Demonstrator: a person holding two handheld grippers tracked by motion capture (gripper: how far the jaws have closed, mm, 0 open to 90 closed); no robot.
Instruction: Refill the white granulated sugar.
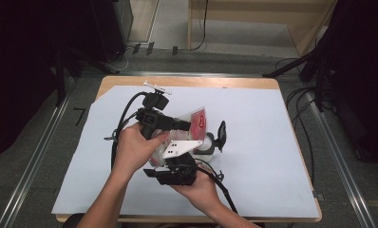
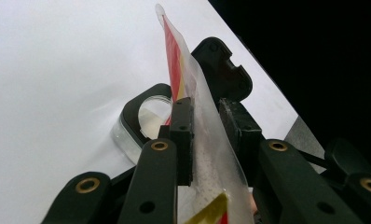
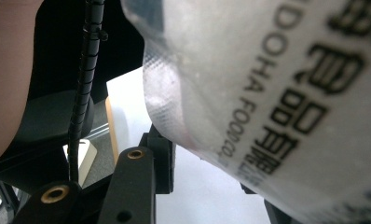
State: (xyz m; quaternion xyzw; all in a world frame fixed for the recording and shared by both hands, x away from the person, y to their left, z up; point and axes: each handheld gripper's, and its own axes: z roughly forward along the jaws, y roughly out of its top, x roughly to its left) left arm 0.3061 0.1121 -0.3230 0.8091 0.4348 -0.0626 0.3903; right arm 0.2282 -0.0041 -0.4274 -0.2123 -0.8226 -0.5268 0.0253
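A clear plastic pouch [image 1: 198,121] with a red label and printed text is held up over the table between both grippers. My left gripper [image 1: 184,126] comes in from the left, and in the left gripper view its pads [image 2: 182,135] press on the pouch's [image 2: 207,140] thin edge. Just below it, under a grey plate, my right gripper [image 1: 180,159] is shut on the lower part of the pouch [image 3: 267,93], which hides its far jaw. Under the pouch a glass jar [image 1: 210,145] stands on the table, its black clip lid [image 1: 221,133] swung open.
A white sheet [image 1: 263,142] covers the wooden table, with wide bare areas right and left of the hands. Black cables trail from both grippers toward the front edge. Dark stands and cables surround the table on the floor.
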